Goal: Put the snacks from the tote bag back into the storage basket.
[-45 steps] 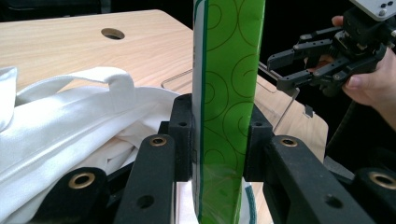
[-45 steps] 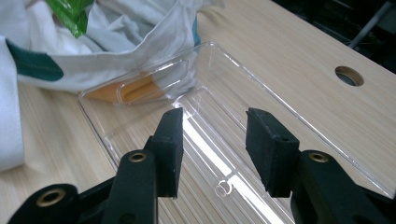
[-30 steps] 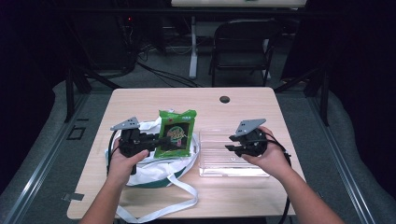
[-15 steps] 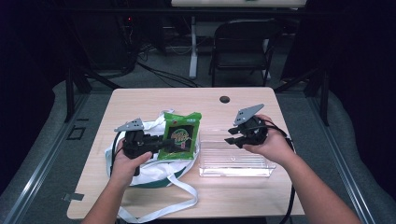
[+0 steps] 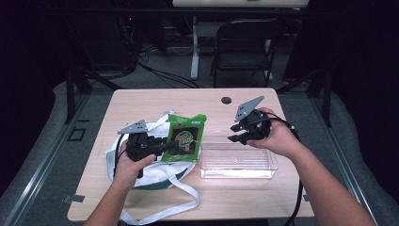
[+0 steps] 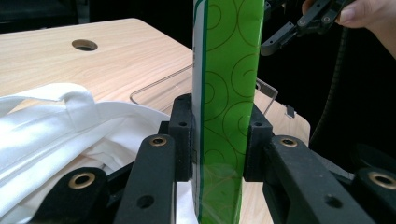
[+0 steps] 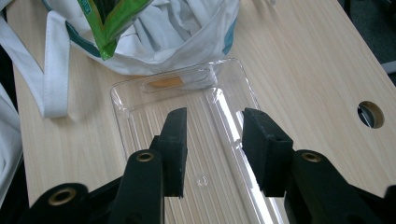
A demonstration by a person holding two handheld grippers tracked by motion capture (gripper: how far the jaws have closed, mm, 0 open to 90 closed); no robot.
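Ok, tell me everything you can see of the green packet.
The green packet is a flat, glossy pouch that looks like plastic film, bright green with a darker swirl pattern, a white stripe along one edge and a dark round picture on its face. The left gripper is shut on it, a pad pressing each face, so it stands upright on edge above the white cloth bag. It hangs beside the clear plastic tray, apart from the right gripper.

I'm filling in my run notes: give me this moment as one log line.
left gripper: shut on green packet above white bag | right gripper: open, nothing held, over clear tray
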